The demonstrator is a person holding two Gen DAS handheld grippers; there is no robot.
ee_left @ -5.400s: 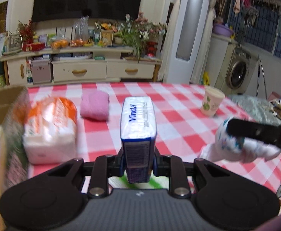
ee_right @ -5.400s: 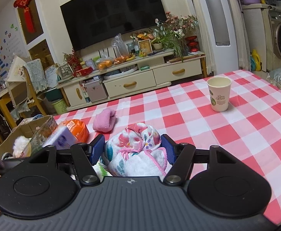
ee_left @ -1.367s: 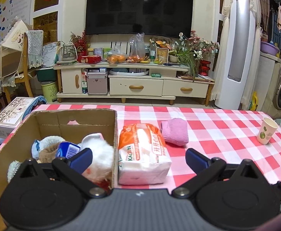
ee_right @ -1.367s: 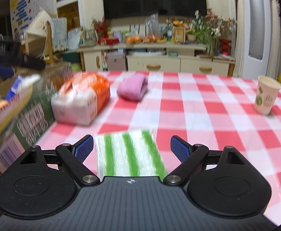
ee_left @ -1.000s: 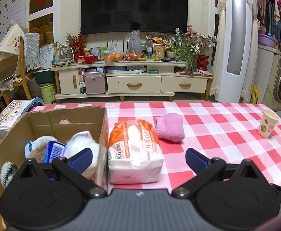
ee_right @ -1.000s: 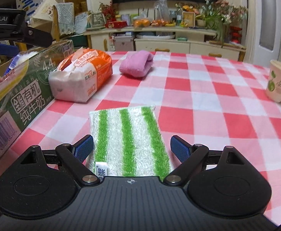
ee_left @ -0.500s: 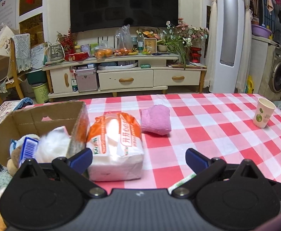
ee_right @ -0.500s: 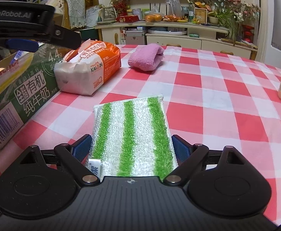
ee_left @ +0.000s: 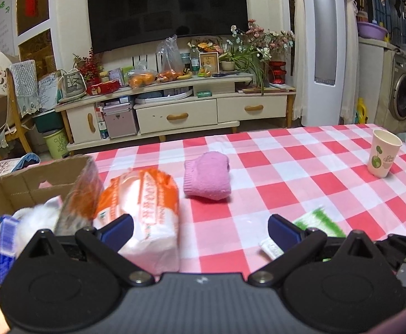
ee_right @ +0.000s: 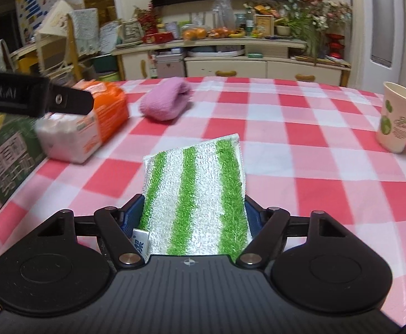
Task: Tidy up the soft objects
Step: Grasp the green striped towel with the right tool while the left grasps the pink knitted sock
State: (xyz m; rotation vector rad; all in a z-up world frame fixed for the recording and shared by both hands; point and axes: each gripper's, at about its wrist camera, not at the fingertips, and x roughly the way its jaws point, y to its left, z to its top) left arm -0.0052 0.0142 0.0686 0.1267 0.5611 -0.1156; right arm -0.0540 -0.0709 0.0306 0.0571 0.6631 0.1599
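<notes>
Closing right claw (ee_right: 193, 217) flanks striped cloth (ee_right: 194, 192).

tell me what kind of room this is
Most likely a home living room. A large dark television hangs above a cream media cabinet crowded with fruit and flowers, and a washing machine stands off to the side. The work happens on a table with a red checked cloth.

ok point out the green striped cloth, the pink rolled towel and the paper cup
green and white striped cloth (ee_right: 194, 192): right wrist view, middle stripe
pink rolled towel (ee_left: 206, 176): left wrist view, top
white paper cup (ee_right: 398, 119): right wrist view, side wall
</notes>
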